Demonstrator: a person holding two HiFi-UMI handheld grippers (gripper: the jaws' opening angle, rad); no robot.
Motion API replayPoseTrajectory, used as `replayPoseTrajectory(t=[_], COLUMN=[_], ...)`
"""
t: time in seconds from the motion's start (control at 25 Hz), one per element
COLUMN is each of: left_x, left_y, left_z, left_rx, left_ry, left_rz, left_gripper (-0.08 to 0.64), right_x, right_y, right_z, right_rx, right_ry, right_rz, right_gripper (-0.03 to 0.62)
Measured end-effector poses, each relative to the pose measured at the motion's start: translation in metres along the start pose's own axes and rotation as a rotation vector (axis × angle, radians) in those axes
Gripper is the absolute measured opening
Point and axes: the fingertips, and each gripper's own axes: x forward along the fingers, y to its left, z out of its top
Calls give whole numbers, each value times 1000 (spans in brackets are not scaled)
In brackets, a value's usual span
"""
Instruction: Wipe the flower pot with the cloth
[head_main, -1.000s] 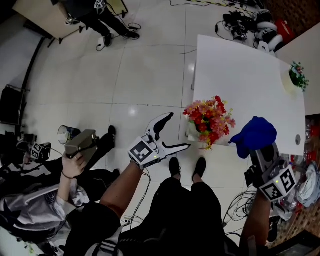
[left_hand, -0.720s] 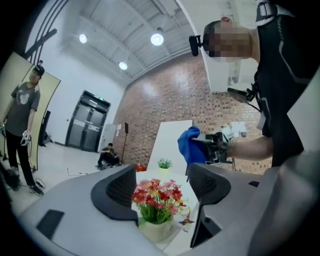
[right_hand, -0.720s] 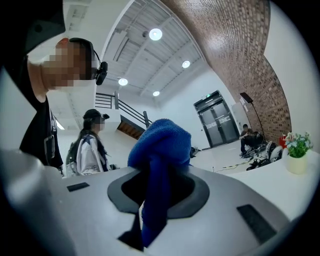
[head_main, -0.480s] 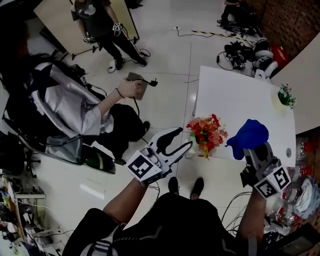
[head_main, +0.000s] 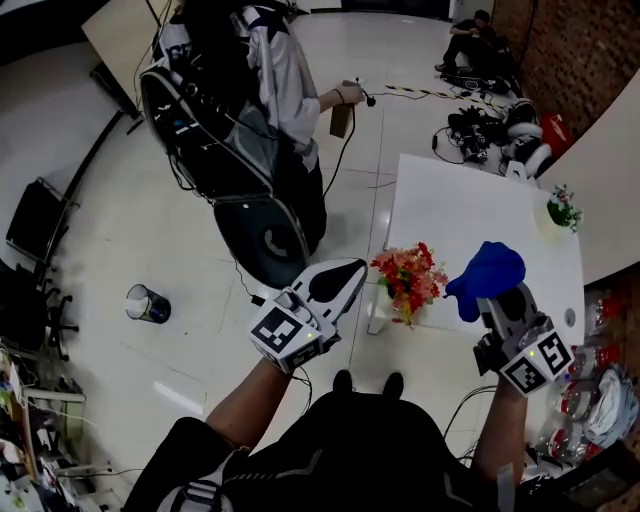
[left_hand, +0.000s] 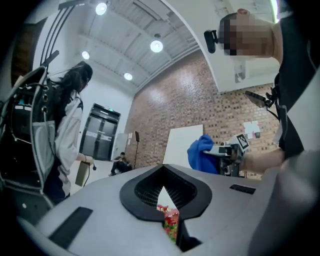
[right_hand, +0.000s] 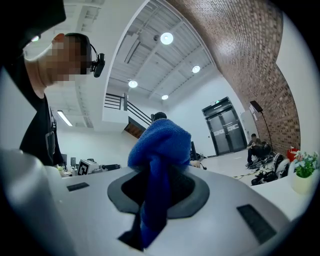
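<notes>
A pot of red and pink flowers (head_main: 408, 280) stands at the near left corner of the white table (head_main: 470, 215). My right gripper (head_main: 500, 295) is shut on a blue cloth (head_main: 486, 278), held up just right of the flowers. In the right gripper view the cloth (right_hand: 160, 150) bulges out of the gripper (right_hand: 155, 185). My left gripper (head_main: 342, 282) hovers left of the flowers; its jaws have just been closing and now meet with nothing between them. The left gripper view shows the gripper (left_hand: 164, 192) shut, the flowers (left_hand: 170, 222) beyond it, and the cloth (left_hand: 202, 155).
A small green plant in a white pot (head_main: 562, 210) stands at the table's far right. A person (head_main: 260, 90) holding a device stands left of the table beside a black chair (head_main: 265, 235). A bin (head_main: 147, 303) sits on the floor; cables and gear (head_main: 485, 125) lie behind the table.
The left jaws went from wide open to shut. Both grippers rose, the right still holding the cloth. The person with the device moved from low on the left to standing behind.
</notes>
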Motion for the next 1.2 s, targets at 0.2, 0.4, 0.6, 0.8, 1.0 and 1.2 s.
replayPoseTrajectory(t=[0.2, 0.4, 0.6, 0.8, 1.0, 1.2], left_x=[-2, -26, -30, -20, -28, -50], left_y=[2, 26, 14, -32, -81, -142], left_z=[2, 21, 11, -12, -14, -12], left_rx=[-15, -27, -10, 27, 25, 26], left_ry=[-3, -9, 21, 59, 73, 61], left_rz=[-5, 22, -38, -111, -58, 6], left_gripper=[5, 5, 5, 5, 5, 5], right_x=[2, 32, 18, -24, -76, -132], right_y=[3, 23, 26, 22, 35, 63], right_z=[1, 2, -12, -30, -27, -21], right_rx=[-10, -10, -3, 18, 9, 15], right_ry=[3, 18, 29, 44, 18, 20], right_rz=[-10, -9, -65, -110, -95, -27], right_gripper=[65, 64, 64, 64, 64, 65])
